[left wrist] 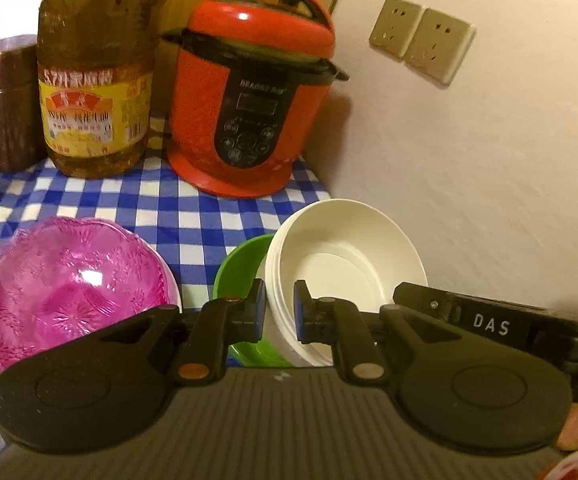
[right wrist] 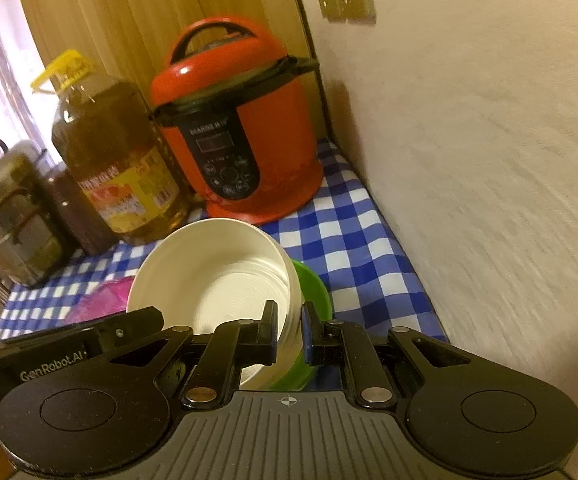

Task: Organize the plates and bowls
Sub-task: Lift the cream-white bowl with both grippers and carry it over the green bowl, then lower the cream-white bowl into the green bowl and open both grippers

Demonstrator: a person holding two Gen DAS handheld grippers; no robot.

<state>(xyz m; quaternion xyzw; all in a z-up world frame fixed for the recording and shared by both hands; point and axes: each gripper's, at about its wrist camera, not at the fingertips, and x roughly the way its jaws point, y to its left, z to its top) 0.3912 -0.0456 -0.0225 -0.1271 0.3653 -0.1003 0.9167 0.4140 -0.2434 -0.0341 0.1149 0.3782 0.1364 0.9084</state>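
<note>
A stack of nested white bowls (left wrist: 349,256) is tilted above the blue checked cloth (left wrist: 193,216). My left gripper (left wrist: 280,312) is shut on its left rim. In the right wrist view my right gripper (right wrist: 289,332) is shut on the right wall of the white bowls (right wrist: 217,276). A green bowl (left wrist: 241,264) sits right under and beside the stack, and I cannot tell whether they touch; the green bowl (right wrist: 315,288) shows again in the right wrist view. A pink translucent bowl (left wrist: 69,288) lies to the left on the cloth.
A red pressure cooker (left wrist: 253,92) and a big oil bottle (left wrist: 93,80) stand at the back, with a brown jar (left wrist: 9,104) and a metal pot stack (right wrist: 5,208) further left. A wall (left wrist: 489,168) with sockets (left wrist: 421,36) borders the table's right edge.
</note>
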